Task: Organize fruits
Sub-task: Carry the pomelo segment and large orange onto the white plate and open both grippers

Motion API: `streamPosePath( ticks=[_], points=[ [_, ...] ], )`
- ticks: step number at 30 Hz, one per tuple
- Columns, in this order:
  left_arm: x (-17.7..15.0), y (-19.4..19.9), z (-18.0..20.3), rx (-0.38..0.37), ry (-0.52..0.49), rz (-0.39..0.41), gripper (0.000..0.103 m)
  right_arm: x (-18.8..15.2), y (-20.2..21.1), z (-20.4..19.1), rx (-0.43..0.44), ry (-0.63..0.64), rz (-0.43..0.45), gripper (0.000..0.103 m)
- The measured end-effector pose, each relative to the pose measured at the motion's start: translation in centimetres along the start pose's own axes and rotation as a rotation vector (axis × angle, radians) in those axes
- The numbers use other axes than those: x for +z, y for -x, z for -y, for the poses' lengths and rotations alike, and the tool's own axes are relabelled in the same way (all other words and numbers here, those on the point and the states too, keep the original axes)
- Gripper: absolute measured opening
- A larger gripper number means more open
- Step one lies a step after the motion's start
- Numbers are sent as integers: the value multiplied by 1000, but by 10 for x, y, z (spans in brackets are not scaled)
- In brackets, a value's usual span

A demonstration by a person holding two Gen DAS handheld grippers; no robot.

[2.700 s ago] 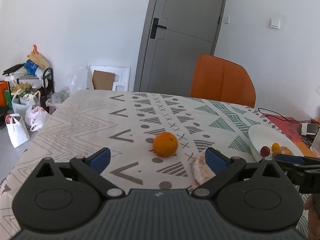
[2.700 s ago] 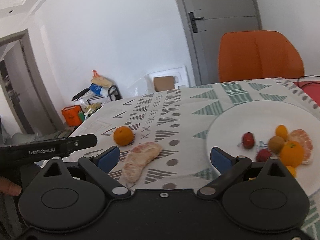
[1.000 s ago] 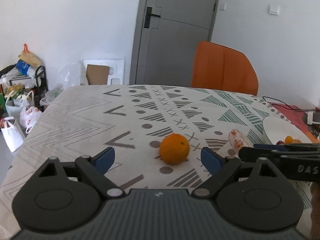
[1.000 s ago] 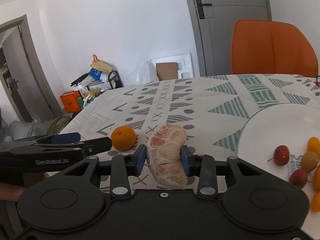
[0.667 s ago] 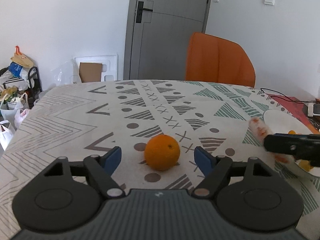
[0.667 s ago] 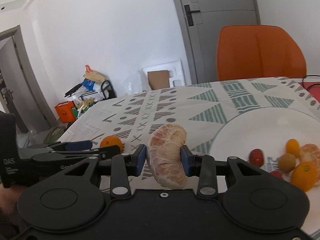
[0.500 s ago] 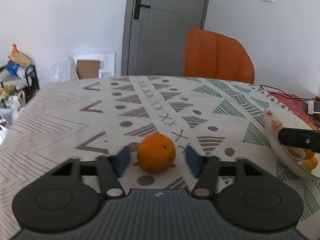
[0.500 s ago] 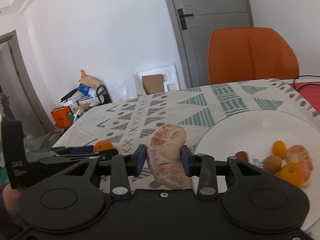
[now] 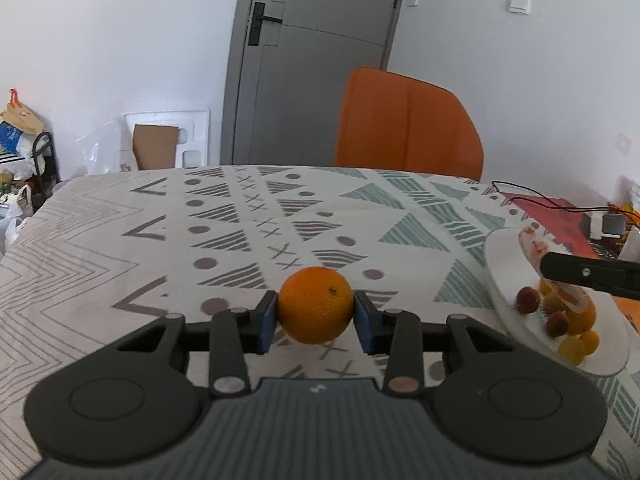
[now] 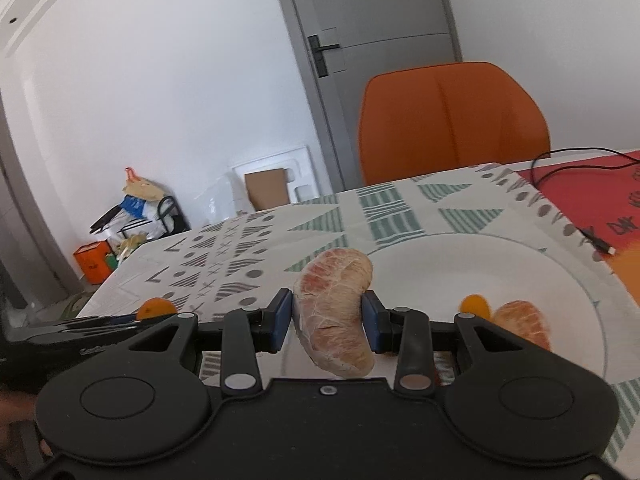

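My left gripper (image 9: 315, 316) is shut on an orange (image 9: 316, 304) low over the patterned tablecloth (image 9: 160, 248). My right gripper (image 10: 327, 319) is shut on a peeled pomelo segment (image 10: 334, 308) and holds it over the left rim of the white plate (image 10: 460, 256). In the left wrist view the plate (image 9: 504, 264) is at the right, with the right gripper's finger (image 9: 588, 274) and the segment (image 9: 532, 244) over it. The plate holds several small fruits (image 9: 560, 320) and another peeled segment (image 10: 524, 324). The orange also shows at the left of the right wrist view (image 10: 156, 307).
An orange chair (image 9: 408, 124) stands behind the table's far edge. A red mat (image 10: 592, 196) with a black cable (image 10: 576, 160) lies right of the plate. Bags and a rack (image 10: 132, 212) stand on the floor at the left, by a grey door (image 9: 312, 60).
My left gripper has closed on the orange. My right gripper has carried the pomelo segment to the right, from over the cloth to over the plate.
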State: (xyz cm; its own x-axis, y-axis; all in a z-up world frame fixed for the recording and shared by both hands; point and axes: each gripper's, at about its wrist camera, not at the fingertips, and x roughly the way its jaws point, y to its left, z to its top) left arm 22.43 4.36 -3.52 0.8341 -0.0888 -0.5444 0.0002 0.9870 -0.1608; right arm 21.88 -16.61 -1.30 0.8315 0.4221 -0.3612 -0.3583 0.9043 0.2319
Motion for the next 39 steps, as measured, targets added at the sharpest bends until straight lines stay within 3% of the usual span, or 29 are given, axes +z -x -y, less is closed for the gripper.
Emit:
streamPosePath(
  ticks=[15, 17, 19, 20, 39],
  points=[
    [11, -1, 37, -64, -36, 25, 39, 4, -3, 31, -52, -31, 20, 36],
    [12, 0, 42, -74, -40, 27, 39, 5, -4, 36, -54, -33, 28, 40],
    [13, -1, 47, -84, -48, 28, 39, 6, -2, 39, -63, -35, 49, 54],
    [14, -2, 50, -89, -52, 28, 39, 7, 1, 40, -78, -36, 57, 54],
    [19, -12, 115, -195, -142, 29, 39, -8, 40, 80, -98, -132, 74, 54]
  ],
)
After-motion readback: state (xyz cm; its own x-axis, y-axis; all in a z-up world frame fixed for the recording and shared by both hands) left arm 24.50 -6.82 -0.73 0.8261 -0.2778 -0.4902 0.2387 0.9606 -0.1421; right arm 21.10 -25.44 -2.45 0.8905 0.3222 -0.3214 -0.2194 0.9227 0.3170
